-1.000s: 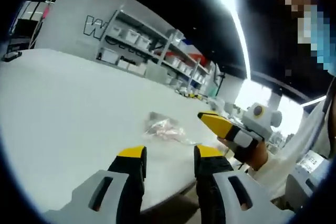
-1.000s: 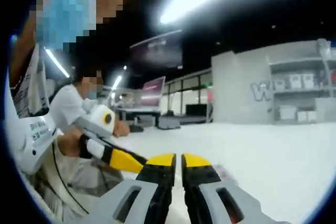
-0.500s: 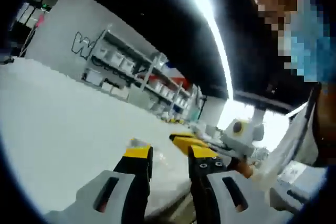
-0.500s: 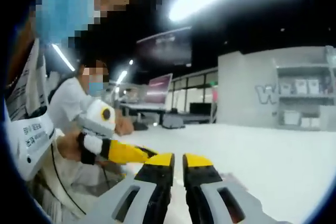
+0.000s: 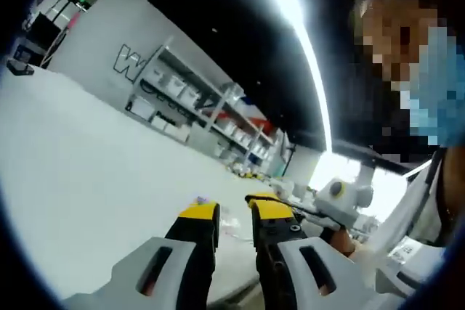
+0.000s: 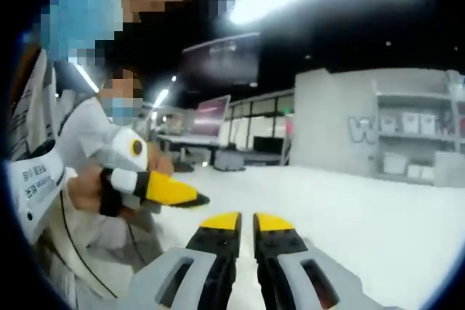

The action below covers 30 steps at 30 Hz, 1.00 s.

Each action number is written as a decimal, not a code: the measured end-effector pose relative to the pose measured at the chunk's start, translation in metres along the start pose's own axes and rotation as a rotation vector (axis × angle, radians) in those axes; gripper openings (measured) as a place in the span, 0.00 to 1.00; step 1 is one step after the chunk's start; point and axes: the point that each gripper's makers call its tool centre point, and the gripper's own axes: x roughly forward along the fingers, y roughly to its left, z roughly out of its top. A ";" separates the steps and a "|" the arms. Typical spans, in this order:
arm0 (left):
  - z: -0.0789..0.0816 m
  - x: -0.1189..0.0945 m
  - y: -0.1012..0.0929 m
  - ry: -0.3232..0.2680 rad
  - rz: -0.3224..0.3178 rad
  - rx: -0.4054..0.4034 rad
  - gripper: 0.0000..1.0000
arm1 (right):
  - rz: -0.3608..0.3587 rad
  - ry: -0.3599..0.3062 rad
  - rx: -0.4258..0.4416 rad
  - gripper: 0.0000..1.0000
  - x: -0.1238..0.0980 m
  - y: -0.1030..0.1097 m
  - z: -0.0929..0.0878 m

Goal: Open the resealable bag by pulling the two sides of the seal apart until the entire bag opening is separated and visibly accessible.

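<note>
A small clear resealable bag [image 5: 229,221] lies on the white table [image 5: 87,179], seen just past the tips of my left gripper [image 5: 234,211]. That gripper's yellow-tipped jaws stand a narrow gap apart with nothing between them. The right gripper [image 5: 263,198] reaches in from the right, close beside the bag. In the right gripper view my right gripper [image 6: 246,221] has its jaws pressed almost together, nothing visible between them, over the table [image 6: 378,208]. The left gripper [image 6: 174,192] comes in from the left, held in a hand. The bag's seal is too blurred to judge.
Shelving with white bins [image 5: 182,99] stands beyond the table's far side. A person in white [image 6: 94,136] sits at the left, close behind the left gripper. A monitor [image 6: 211,117] and desks stand further back. The table's near edge [image 5: 240,292] runs just under my left jaws.
My left gripper's jaws have narrowed from a wide gap to a slim one. The left gripper view has tilted up and moved closer to the bag. The right gripper stayed shut.
</note>
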 end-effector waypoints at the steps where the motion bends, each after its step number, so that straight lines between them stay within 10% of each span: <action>1: -0.002 0.002 0.001 0.006 0.006 0.007 0.18 | 0.004 0.007 -0.009 0.04 0.001 0.001 0.000; 9: -0.023 0.002 0.013 0.125 0.079 0.090 0.14 | 0.046 0.098 -0.086 0.04 0.007 0.012 -0.006; 30: -0.019 -0.013 0.019 0.110 0.088 0.142 0.12 | 0.104 0.408 -0.333 0.07 0.016 0.030 -0.032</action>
